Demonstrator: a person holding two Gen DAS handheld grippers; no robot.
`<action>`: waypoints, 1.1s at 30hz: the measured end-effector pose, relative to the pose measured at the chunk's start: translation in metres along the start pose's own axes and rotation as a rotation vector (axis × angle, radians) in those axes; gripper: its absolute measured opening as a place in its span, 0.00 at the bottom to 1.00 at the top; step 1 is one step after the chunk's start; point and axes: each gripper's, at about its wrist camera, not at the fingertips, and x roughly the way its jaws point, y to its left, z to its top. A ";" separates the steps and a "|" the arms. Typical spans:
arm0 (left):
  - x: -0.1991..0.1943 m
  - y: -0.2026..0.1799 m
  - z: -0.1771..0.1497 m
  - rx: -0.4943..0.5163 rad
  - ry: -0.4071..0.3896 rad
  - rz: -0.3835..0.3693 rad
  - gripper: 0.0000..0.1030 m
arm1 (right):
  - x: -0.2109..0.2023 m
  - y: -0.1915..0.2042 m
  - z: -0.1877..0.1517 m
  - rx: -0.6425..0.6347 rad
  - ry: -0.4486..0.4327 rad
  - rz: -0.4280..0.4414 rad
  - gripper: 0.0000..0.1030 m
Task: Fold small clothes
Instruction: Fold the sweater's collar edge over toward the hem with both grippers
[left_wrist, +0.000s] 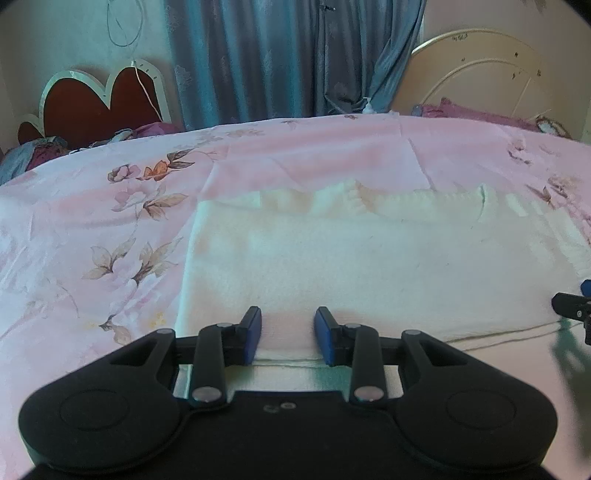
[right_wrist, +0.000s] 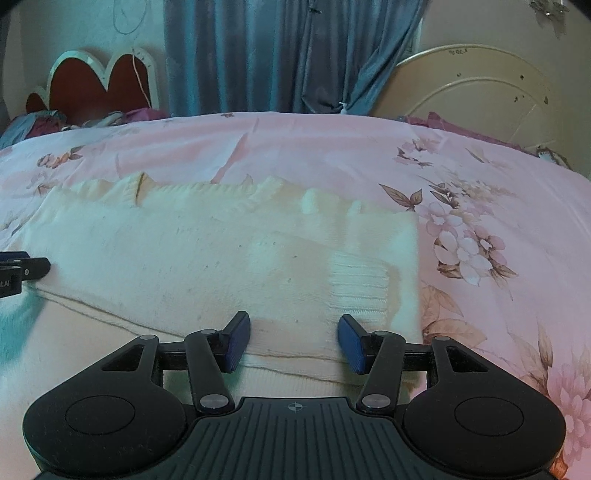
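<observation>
Bed covered by pink floral bedspread (left_wrist: 110, 229), takes up most of both views. Behind it, blue-grey curtains (left_wrist: 280, 59) hang closed at centre, daylight glowing through them a bit. Left of the curtains: red heart-shaped headboard (left_wrist: 92, 99) with white trim against a pale wall (left_wrist: 55, 37) (thin cord dangles down in front of it). Right side: cream arched headboard (right_wrist: 480, 92), speckled with dark spots. Crumpled purple and blue bedding (left_wrist: 37, 151) piled at the far left edge. Overall soft, slightly washed-out light.
</observation>
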 end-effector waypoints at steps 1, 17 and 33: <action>0.000 -0.002 0.001 0.010 0.006 0.011 0.31 | 0.000 0.000 0.001 -0.008 0.005 0.004 0.51; -0.057 -0.024 -0.009 0.023 0.022 0.044 0.36 | -0.045 -0.007 -0.003 -0.032 -0.012 0.174 0.53; -0.132 -0.014 -0.074 0.014 0.030 -0.034 0.45 | -0.139 0.012 -0.076 0.000 -0.041 0.212 0.53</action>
